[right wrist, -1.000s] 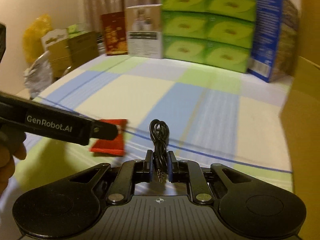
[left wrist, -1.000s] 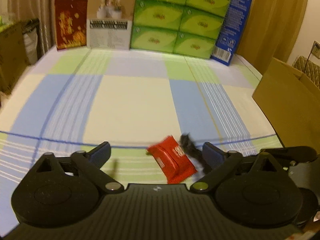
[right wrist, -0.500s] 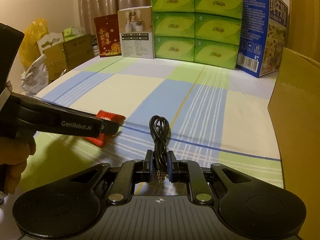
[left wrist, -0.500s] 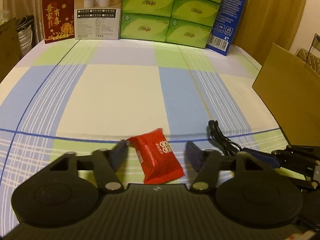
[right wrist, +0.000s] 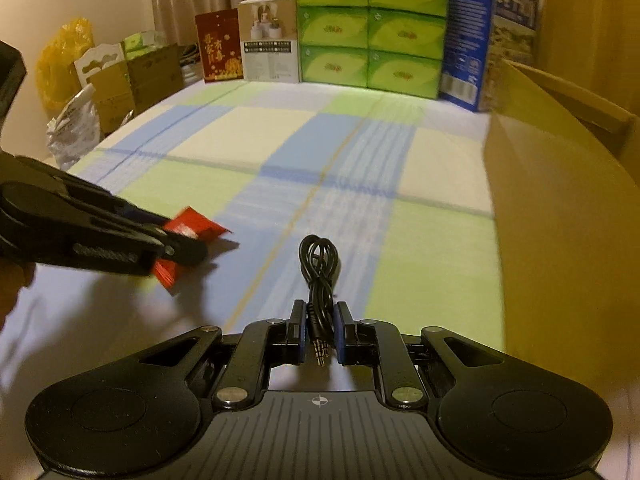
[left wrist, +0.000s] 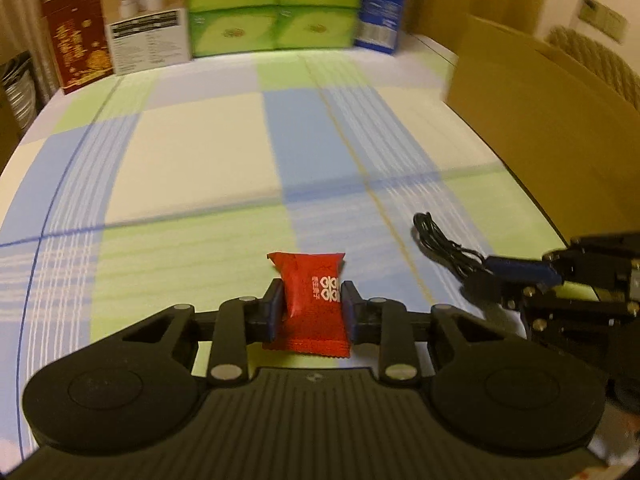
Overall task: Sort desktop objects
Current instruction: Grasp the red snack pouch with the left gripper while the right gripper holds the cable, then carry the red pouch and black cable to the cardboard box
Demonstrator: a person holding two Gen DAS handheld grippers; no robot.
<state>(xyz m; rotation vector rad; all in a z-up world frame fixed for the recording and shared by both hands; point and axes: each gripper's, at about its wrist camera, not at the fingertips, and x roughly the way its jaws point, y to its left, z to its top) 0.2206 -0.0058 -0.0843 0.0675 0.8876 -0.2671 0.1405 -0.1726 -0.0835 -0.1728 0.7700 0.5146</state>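
A red packet (left wrist: 313, 306) is clamped between the two fingers of the left tool (left wrist: 308, 311), its far end sticking out past the fingertips and its near end hanging toward the checked cloth of the desk (left wrist: 192, 152). A coiled black cable (right wrist: 319, 268) is pinched at its plug end by the right tool (right wrist: 319, 330), the loops lying forward over the cloth. Both pick-ups are judged to be done, so the carrying step is in hand. A cardboard box (right wrist: 560, 208) stands at the right edge of the desk, near the right tool. Next, each item is probably to be carried over a container and released; which one is meant cannot be told.
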